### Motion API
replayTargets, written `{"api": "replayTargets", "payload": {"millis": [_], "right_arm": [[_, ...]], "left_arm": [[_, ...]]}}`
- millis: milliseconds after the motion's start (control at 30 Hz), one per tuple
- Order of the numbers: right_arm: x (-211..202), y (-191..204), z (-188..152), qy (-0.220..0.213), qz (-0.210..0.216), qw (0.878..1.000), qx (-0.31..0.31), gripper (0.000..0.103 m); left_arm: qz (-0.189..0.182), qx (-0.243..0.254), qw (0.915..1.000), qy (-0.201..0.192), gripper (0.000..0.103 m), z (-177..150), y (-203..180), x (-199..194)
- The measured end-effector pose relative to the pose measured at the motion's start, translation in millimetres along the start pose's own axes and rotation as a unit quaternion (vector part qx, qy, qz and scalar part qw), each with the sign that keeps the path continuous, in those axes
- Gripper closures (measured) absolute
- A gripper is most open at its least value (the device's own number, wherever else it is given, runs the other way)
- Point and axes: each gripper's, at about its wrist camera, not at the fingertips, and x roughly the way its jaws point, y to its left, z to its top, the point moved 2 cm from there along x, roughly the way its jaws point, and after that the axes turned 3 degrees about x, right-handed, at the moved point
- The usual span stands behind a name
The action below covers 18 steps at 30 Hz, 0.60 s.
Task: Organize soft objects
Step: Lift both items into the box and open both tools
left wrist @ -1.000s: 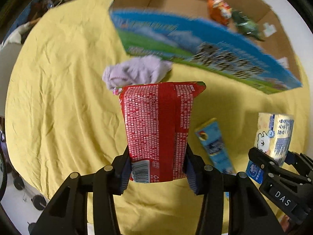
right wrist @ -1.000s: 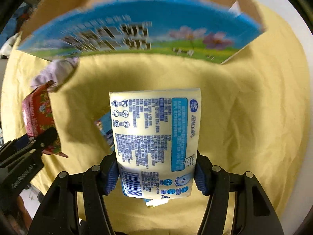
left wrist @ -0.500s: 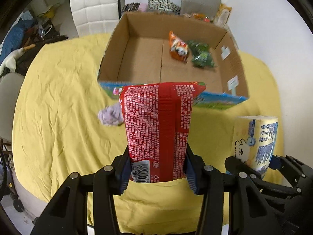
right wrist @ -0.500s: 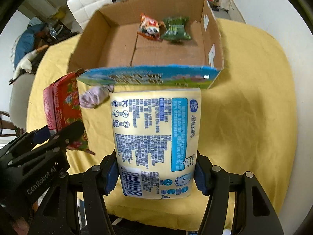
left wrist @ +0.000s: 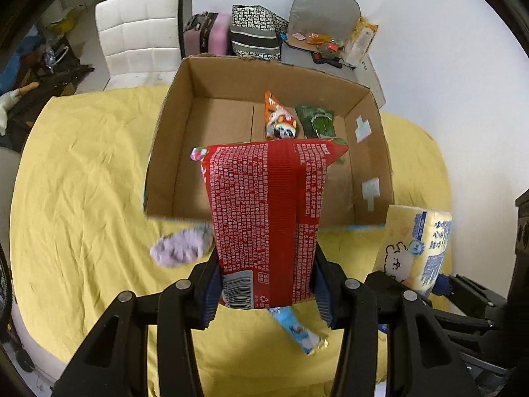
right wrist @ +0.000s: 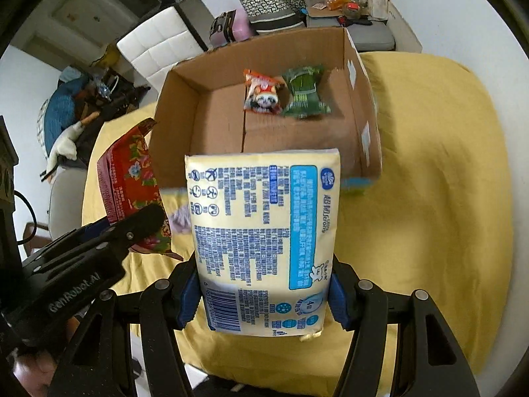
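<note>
My left gripper is shut on a red tissue pack held up in front of the open cardboard box. My right gripper is shut on a yellow tissue pack, also raised before the box. The red pack shows at the left of the right wrist view; the yellow pack shows at the right of the left wrist view. An orange snack bag and a green packet lie inside the box. A purple cloth and a blue packet lie on the yellow sheet.
The yellow sheet covers the table. Behind it stand a white chair, a pink suitcase, a patterned bag and a grey seat with clutter. A white wall is at the right.
Both grippers have risen with their packs, so the box has gone from seen side-on to seen from above, inside visible. The purple cloth and blue packet now lie lower in view.
</note>
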Motion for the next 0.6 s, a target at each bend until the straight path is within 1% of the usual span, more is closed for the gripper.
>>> {"api": "replayTargets", "payload": {"millis": [33, 100, 200, 367, 500, 600], "right_arm": [[4.8, -0.5, 8.4, 0.004, 0.006, 1.000, 0.004, 0.038], [15.4, -2.3, 24.6, 0.009, 0.006, 1.000, 0.014, 0.038], [33.2, -5.6, 49.1, 0.002, -0.017, 1.000, 0.018, 0.038], [70.1, -16.8, 84.6, 0.013, -0.041, 0.999, 0.033, 0.038], [100.4, -23.8, 104.0, 0.028, -0.062, 0.997, 0.035, 0.038], [119.1, -28.9, 112.2, 0.041, -0.071, 0.996, 0.039, 0.038]], "left_arm": [[-0.004, 0.000, 1.0000, 0.004, 0.059, 10.4, 3.2, 4.8], [0.001, 0.003, 0.9999, 0.010, 0.059, 29.0, 10.9, 16.1], [0.005, 0.004, 0.9997, 0.023, 0.059, 52.0, 23.0, 36.0], [0.006, -0.004, 0.9984, 0.055, 0.059, 85.8, 44.9, 77.5], [0.010, -0.003, 0.9967, 0.081, 0.059, 109.2, 52.6, 110.2], [0.016, 0.000, 0.9953, 0.095, 0.059, 124.1, 54.8, 131.1]]}}
